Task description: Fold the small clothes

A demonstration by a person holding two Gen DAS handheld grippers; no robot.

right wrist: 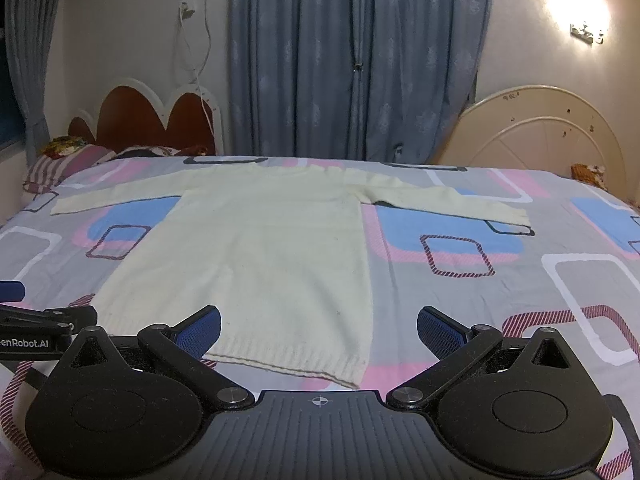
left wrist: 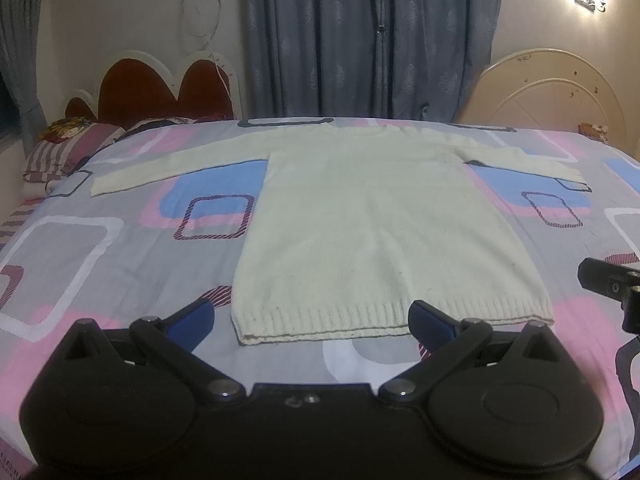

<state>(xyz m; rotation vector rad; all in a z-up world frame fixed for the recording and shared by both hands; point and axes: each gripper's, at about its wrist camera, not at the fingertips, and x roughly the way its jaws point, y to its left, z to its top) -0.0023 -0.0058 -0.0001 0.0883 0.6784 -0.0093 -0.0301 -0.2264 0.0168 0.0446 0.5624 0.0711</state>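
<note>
A: Item one?
B: One cream knit sweater point(left wrist: 372, 232), spread flat on the bed point(left wrist: 100, 264), face up, both sleeves stretched out sideways, ribbed hem toward the near edge, neckline toward the far edge by the curtain point(left wrist: 360, 40).
A: Grippers?
B: Left gripper point(left wrist: 312, 322), fingers spread wide, nothing between them, poised over the hem near the sweater's left corner. Right gripper point(right wrist: 318, 330), fingers likewise spread wide, empty, over the hem's right corner.
A: Anything else on the bed?
B: Striped pillow point(left wrist: 68, 148) at the far left corner, below the red headboard point(left wrist: 152, 88).
A: Containers?
B: None visible.
</note>
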